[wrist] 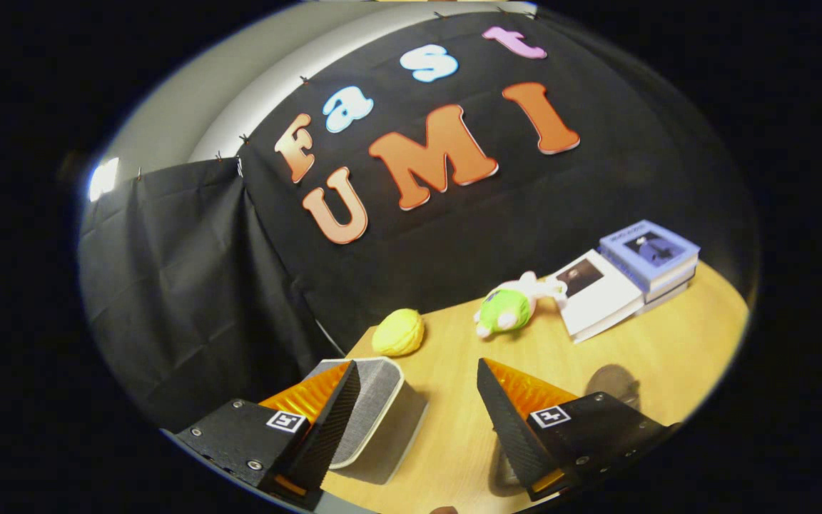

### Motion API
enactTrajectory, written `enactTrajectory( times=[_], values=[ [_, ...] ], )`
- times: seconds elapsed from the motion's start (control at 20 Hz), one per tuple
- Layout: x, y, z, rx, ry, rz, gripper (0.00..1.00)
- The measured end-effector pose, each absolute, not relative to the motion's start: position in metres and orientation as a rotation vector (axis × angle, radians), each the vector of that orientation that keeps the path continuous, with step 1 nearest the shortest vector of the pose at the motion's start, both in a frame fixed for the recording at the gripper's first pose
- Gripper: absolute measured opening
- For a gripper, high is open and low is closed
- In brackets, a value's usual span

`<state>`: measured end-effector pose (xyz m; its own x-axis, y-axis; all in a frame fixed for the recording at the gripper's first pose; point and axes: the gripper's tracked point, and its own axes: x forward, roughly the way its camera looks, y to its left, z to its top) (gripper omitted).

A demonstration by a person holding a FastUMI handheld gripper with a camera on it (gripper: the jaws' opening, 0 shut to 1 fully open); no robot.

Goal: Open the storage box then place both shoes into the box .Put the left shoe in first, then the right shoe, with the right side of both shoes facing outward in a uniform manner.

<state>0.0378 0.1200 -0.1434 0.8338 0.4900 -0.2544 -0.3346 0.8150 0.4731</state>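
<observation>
Beside hand-held gripper (417,375), spread empty, storage box (377,417)

A staged recording booth is shown rather than a lived-in room. Black cloth (190,285) is pinned up as walls, with a pale plain wall seen above it. A light wooden table (653,357) is dressed with household props: a stack of books (650,260), a green plush toy (507,307), a yellow object (398,333) and a grey box (375,407). The gripper (418,378) is held with fingers apart over the table.
</observation>
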Motion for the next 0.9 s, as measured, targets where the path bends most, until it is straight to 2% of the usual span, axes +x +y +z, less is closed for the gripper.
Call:
enactTrajectory(
  times=[0.35, 0.9],
  values=[
    [0.042, 0.181, -0.213, 0.654, 0.586, 0.603, 0.98],
    [0.035, 0.253, -0.256, 0.762, 0.716, 0.742, 0.98]
  ],
)
